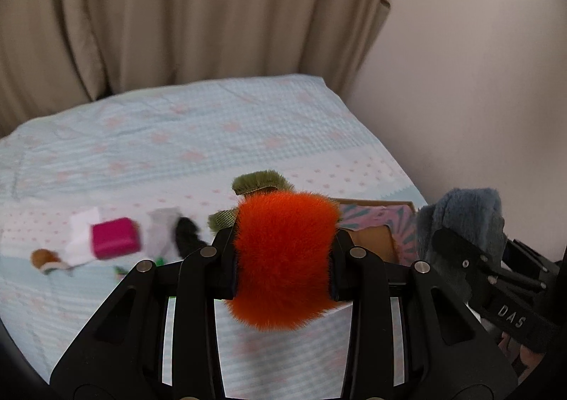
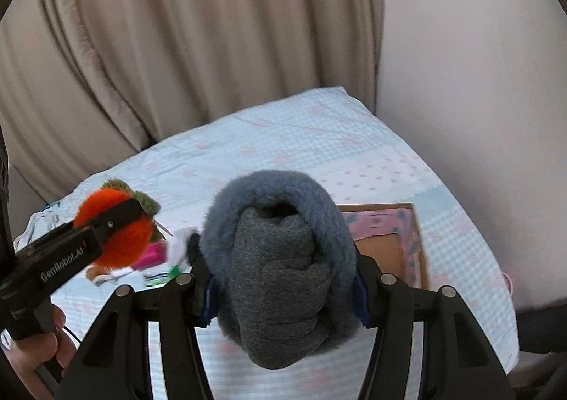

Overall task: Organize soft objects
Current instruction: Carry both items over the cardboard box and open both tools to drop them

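Between our left gripper's (image 1: 283, 258) two black fingers sits a fluffy orange plush toy with olive-green fuzzy leaves (image 1: 283, 254), pinched on both flanks so the fur bulges out above and below the pads. We hold it in the air over the pale blue bed sheet with pink star print (image 1: 177, 137). Beyond the left fingertip, lying on the sheet, we see a magenta box-shaped object (image 1: 114, 238), a white soft piece (image 1: 83, 235) beside it, a grey-white item (image 1: 161, 231) touching a black fuzzy item (image 1: 186, 231), and a small brown round toy (image 1: 44, 257) furthest out; all are blurred.

Beyond the right fingertip stands an open cardboard box with a pink and teal patterned lining (image 1: 379, 222), resting on the sheet near the bed's corner.

Between our right gripper's (image 2: 283, 279) fingers we pinch a rolled grey-blue fleecy bundle with a darker charcoal knit core (image 2: 280, 258), the fingers pressing its furry outer layer from both sides. It hangs above the sheet, and the cardboard box lies just past the right fingertip. Off the left finger, the other gripper with its orange toy is near but apart from the bundle.

Beige pleated curtains (image 2: 177, 45) hang behind the bed, next to a plain pale wall (image 2: 478, 81).
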### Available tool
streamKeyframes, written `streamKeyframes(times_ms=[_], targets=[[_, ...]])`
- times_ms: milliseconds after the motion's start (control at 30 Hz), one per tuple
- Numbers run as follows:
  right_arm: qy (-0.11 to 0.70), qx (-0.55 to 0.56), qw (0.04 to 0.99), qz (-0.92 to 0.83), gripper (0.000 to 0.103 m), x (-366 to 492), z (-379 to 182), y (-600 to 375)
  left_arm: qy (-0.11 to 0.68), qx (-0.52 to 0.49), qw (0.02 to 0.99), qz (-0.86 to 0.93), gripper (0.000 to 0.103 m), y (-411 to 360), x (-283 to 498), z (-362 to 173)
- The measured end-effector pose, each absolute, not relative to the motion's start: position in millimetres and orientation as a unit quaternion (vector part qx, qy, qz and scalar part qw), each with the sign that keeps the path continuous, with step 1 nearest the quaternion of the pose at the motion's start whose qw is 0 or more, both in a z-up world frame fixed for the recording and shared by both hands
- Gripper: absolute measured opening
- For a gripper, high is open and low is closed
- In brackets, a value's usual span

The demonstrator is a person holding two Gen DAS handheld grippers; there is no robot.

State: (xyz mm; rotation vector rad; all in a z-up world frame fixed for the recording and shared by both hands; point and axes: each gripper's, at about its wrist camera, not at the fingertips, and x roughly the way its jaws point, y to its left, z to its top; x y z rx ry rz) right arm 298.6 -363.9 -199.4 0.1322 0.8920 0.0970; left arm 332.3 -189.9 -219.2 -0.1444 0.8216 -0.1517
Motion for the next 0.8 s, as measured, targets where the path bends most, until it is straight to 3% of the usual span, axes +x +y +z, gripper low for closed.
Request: streamKeyframes(times_ms=[233, 533, 800], targets=[[0.49, 0.08, 0.867, 0.044, 0.054, 346.3, -242.9, -418.8, 0.448, -0.071, 0.887, -0.087, 0.031, -240.1, 380.0, -268.1], [0.621, 0.143, 0.77, 0.03, 0.054, 415.2, -342.4, -456.8, 0.552, -0.04, 0.829, -0.077, 0.031, -265.5, 438.7, -350.7], [0.664, 0.179, 0.726, 0.03, 0.054, 440.9, -395.2, -459.4, 0.624, -0.012, 0.778, -0.073, 0.031, -273.7, 462.9, -407.0]])
